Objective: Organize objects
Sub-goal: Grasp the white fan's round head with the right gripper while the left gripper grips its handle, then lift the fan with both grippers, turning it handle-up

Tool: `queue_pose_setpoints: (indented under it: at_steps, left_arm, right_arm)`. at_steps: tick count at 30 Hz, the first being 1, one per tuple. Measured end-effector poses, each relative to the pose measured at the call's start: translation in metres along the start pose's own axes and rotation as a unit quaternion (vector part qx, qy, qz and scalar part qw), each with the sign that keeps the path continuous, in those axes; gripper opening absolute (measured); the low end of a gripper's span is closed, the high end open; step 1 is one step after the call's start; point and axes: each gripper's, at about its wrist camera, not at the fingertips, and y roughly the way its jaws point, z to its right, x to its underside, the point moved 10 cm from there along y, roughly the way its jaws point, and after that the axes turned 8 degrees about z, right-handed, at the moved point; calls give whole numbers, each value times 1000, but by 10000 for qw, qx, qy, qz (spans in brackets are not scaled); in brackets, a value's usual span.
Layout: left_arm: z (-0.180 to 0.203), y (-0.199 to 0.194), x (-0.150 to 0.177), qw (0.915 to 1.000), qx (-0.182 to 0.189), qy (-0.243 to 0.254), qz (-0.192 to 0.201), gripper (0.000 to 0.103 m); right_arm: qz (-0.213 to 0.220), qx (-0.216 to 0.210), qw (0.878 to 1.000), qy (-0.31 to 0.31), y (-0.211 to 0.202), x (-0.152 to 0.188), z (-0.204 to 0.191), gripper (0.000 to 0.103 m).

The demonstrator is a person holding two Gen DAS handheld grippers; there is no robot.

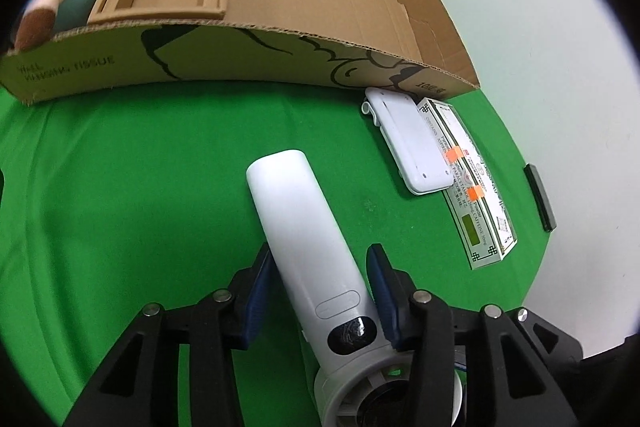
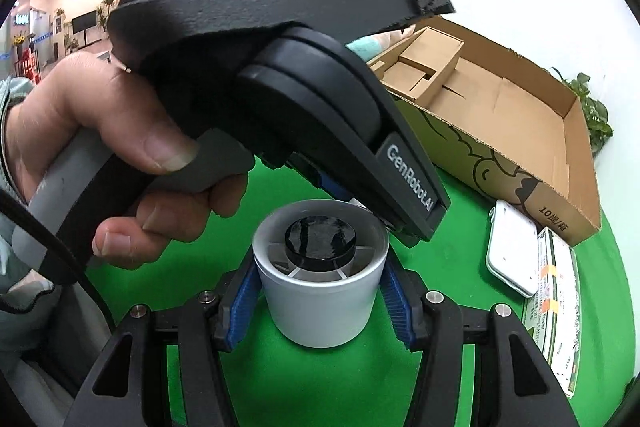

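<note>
Both grippers' fingers (image 1: 262,291) (blue-padded) closed.

The right gripper (image 2: 320,291) fingers (image 2: 244,293) clasp the white handheld fan's (image 2: 320,283) round head over the green cloth (image 2: 440,251).

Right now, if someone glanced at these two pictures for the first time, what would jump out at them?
The white handheld fan lies on the bright green table cover, with the left tongs straddling its handle and the right tongs around its round head. Behind it sits a big open cardboard box, and to the right a flat white device overlaps a printed medicine box.
</note>
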Motion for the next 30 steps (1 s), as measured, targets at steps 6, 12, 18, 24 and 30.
queue_pose_setpoints:
  at_steps: [6, 12, 18, 24, 30]
  left_arm:
    - [-1, -3, 0, 9992, 247, -309, 41, 41]
    - [4, -7, -3, 9974, 516, -469, 172, 34]
    - [5, -10, -7, 9964, 586, -544, 286, 33]
    - [3, -17, -15, 9936, 744, -706, 472, 33]
    - [9, -20, -21, 9919, 881, -694, 605, 31]
  right_arm:
    - [-7, -176, 9993, 342, 3, 0, 4, 57]
    - [-27, -290, 9973, 671, -3, 4, 0, 63]
    - [-67, -264, 9968, 752, -9, 6, -3, 61]
    - [-8, -204, 9974, 696, -12, 6, 2, 55]
    - [72, -176, 9970, 755, -17, 3, 8, 55]
